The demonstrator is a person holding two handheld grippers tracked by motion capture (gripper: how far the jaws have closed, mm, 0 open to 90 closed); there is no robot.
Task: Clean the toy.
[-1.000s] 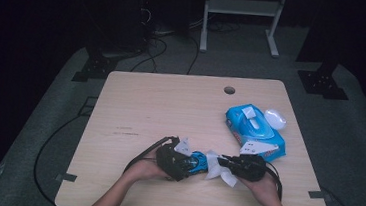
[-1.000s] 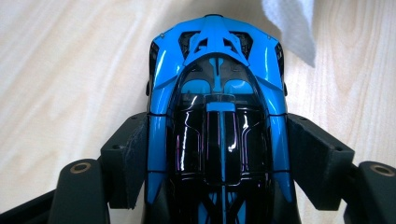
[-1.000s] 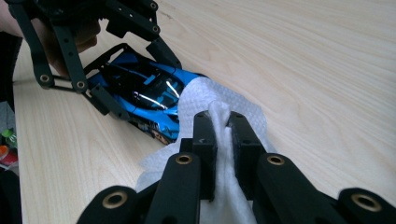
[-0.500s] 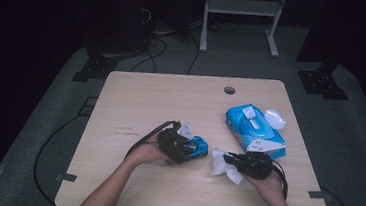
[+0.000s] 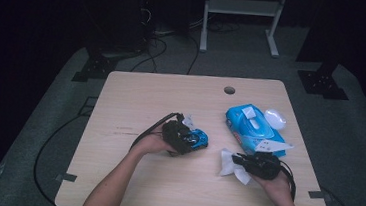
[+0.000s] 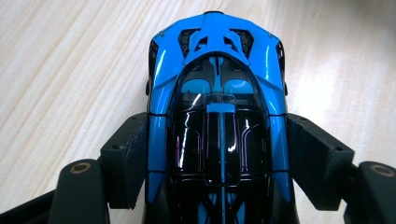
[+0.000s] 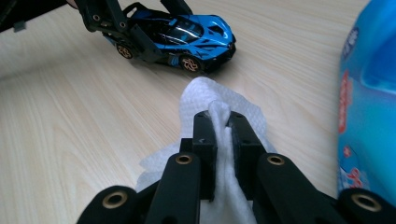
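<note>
**Operator:** Toy car (image 6: 217, 121) sits squarely between my left gripper (image 6: 217, 154)'s jaws, which stand part open and press on both its flanks, nose pointing away beyond the jaw tips, wheels down on the bench (image 5: 136, 94). From the right gripper view the same car (image 7: 175, 35) lies ahead of my right jaws and off to the upper left, apart from the wipe.

**Observer:** And the right side?

**Operator:** My right gripper (image 7: 219, 128) has its jaws nearly shut, pinching a fold of the white wipe (image 7: 219, 105); the loose part bunches past the jaw tips and spills under them onto the wood. Just right of those jaws is the blue wipes pack (image 7: 369, 93), with its white lid (image 5: 275, 118) flipped open beyond it in the high view.

**Observer:** What has changed?

**Operator:** A second ago the two grippers met over the car near the bench's front edge. Since then the left hand (image 5: 155, 143) has carried the car away to the left, and the right hand (image 5: 277, 181) has drawn off with the wipe, so a clear gap lies between them. I judge that one wiping pass is over; the car is likely being repositioned for another face, or being set aside.
</note>
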